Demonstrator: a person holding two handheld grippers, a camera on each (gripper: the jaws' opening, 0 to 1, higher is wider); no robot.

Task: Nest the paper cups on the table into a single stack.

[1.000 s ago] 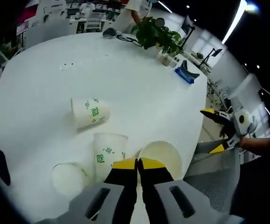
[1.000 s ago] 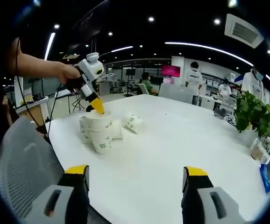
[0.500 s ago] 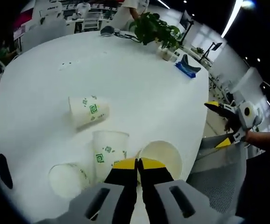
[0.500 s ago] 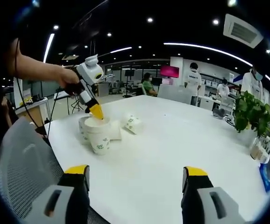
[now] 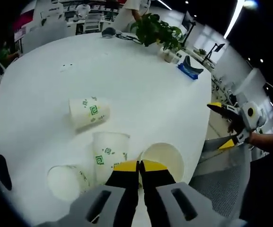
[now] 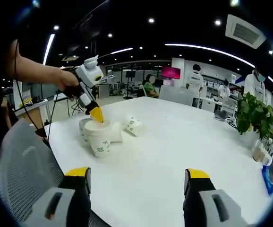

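The left gripper (image 5: 139, 166) pinched the rim of an upright white paper cup (image 5: 167, 158) at the white round table's (image 5: 127, 80) near edge. A green-printed cup (image 5: 88, 111) lay on its side beyond. The right gripper (image 6: 136, 177) stood open, well apart.

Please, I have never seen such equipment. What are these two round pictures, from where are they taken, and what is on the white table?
A person holds one hand-held gripper in each hand; each carries a fisheye camera. The left gripper view looks down its own yellow-tipped left gripper, shut on the rim of an upright paper cup. Three more paper cups are near: one upside down, one lying on its side, one open. The right gripper view shows its right gripper open over the round white table.
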